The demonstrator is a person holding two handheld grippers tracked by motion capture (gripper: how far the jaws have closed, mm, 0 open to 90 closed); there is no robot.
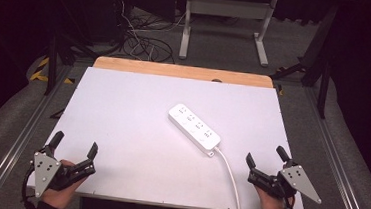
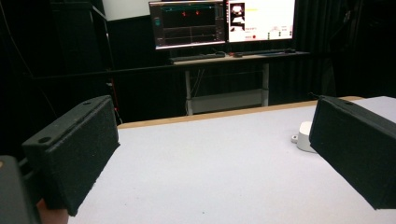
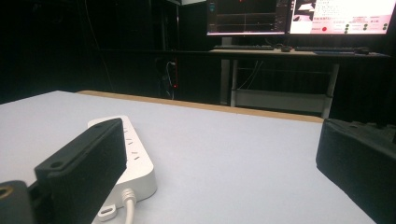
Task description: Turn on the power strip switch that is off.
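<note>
White rectangular plastic power strip (image 1: pixel 194 128) lies flat, diagonal, right of centre on white table top (image 1: pixel 123 109); white cable (image 1: pixel 231 176) runs from its near end off front edge. Left gripper (image 1: pixel 75 145) at near left corner, black jaws spread wide, nothing between. Right gripper (image 1: pixel 265 157) at near right corner, jaws likewise apart, empty, near strip's cable end. Two lit monitors (image 2: pixel 222 21) on desk beyond table

The right gripper (image 3: pixel 224 172) hangs low over the white counter (image 3: pixel 233 140), its jaws spread wide with nothing between them. A white power strip (image 3: pixel 137 158) lies just behind the left jaw, its cable (image 3: pixel 127 205) trailing toward the camera. Two lit monitors (image 3: pixel 299 16) glow beyond.
</note>
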